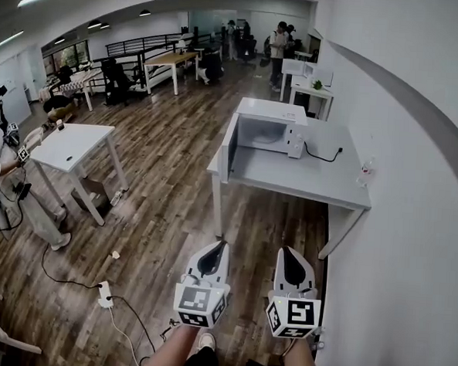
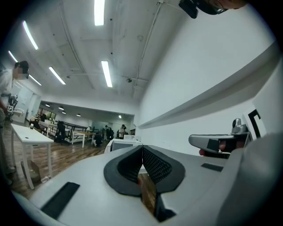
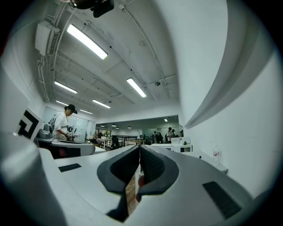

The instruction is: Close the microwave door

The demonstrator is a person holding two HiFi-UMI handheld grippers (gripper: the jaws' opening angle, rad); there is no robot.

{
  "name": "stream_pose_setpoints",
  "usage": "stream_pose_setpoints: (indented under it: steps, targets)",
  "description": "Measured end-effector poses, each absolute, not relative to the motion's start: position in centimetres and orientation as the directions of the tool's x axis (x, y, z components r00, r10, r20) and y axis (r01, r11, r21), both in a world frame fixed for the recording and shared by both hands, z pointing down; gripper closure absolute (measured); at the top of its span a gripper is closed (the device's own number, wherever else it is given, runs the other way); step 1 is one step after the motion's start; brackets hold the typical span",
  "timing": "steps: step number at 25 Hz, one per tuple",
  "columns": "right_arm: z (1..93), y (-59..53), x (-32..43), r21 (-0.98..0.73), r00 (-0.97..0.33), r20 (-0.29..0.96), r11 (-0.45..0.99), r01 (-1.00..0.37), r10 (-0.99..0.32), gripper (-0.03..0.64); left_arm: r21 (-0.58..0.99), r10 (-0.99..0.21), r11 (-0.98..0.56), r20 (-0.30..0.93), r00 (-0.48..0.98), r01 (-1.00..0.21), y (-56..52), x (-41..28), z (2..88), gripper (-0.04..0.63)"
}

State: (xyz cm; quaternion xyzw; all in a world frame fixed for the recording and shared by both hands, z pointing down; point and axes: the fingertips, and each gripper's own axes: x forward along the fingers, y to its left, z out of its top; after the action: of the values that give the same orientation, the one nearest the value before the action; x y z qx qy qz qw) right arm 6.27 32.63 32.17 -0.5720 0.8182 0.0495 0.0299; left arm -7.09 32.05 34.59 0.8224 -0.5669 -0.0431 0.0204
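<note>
The white box-shaped microwave oven [image 1: 272, 134] is sitting on the pale grey rectangular table [image 1: 314, 183] at twelve o'clock from the person, well apart from both grippers. Its dark-windowed door [image 1: 229, 147] is standing wide open, hinged on the oven's nine o'clock side and jutting out towards six o'clock past the table's edge. The left gripper [image 1: 220, 247] and the right gripper [image 1: 286, 253] are hovering side by side over the brown wooden plank floor [image 1: 167, 190], each pointing towards the oven with its black pads pressed together and nothing between them. By my judgement the closing is only beginning, and the approach is carrying most of the risk. A gripper coming straight in would be meeting the door's edge or inner face, forcing it wider and straining the hinge; the push needs to be landing on the outer face from nine o'clock. A closed tip could also be slipping off that smooth panel. Too hard a shove could be sliding the oven, tugging the black power cable [image 1: 323, 155] at its three o'clock.
</note>
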Motion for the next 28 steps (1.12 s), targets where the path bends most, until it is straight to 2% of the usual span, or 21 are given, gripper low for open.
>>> stream_pose_setpoints:
  steps: [16,28]
  targets:
    - [31.1,17.8,-0.6,0.070,-0.304,-0.104,0.298,-0.952,-0.947,0.589,0.099,-0.910,-0.414,-0.076,0.408,-0.905,16.8,-14.1,33.4,0.568]
    - [32.3,10.5,-0.1,0.060,-0.289,-0.108,0.284,-0.957,-0.951,0.589,0.100,-0.906,-0.422,-0.081,0.416,-0.901,9.4,-13.9,34.3,0.568]
